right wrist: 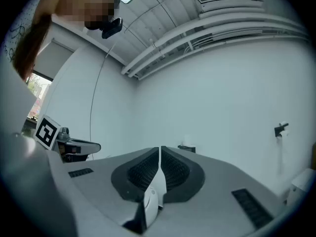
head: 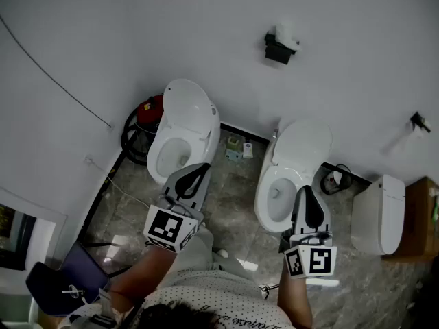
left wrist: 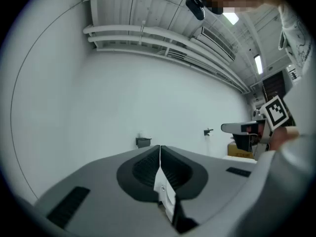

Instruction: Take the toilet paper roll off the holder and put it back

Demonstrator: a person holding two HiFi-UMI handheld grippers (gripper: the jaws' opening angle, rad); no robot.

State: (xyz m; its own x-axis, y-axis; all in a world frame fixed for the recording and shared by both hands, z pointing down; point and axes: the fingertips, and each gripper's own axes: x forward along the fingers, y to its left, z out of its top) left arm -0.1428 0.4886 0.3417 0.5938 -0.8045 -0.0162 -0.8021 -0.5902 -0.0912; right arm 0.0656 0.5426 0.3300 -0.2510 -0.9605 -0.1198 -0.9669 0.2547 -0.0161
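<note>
A black holder (head: 277,49) is fixed high on the white wall, with a white toilet paper roll (head: 287,34) resting on it. In the right gripper view the holder (right wrist: 187,148) and roll (right wrist: 186,141) show small, straight beyond the jaw tips. In the left gripper view the holder (left wrist: 143,141) sits far off on the wall. My left gripper (head: 198,170) is shut and empty, held above the left toilet. My right gripper (head: 307,192) is also shut and empty, over the right toilet. Both grippers are well short of the wall and the holder.
Two white toilets (head: 184,130) (head: 291,172) stand against the wall with small bottles (head: 236,147) on the floor between them. A red item and black hose (head: 139,125) lie at the left, and a white unit (head: 379,213) and wooden cabinet (head: 421,218) at the right. A black wall fitting (head: 417,120) sticks out.
</note>
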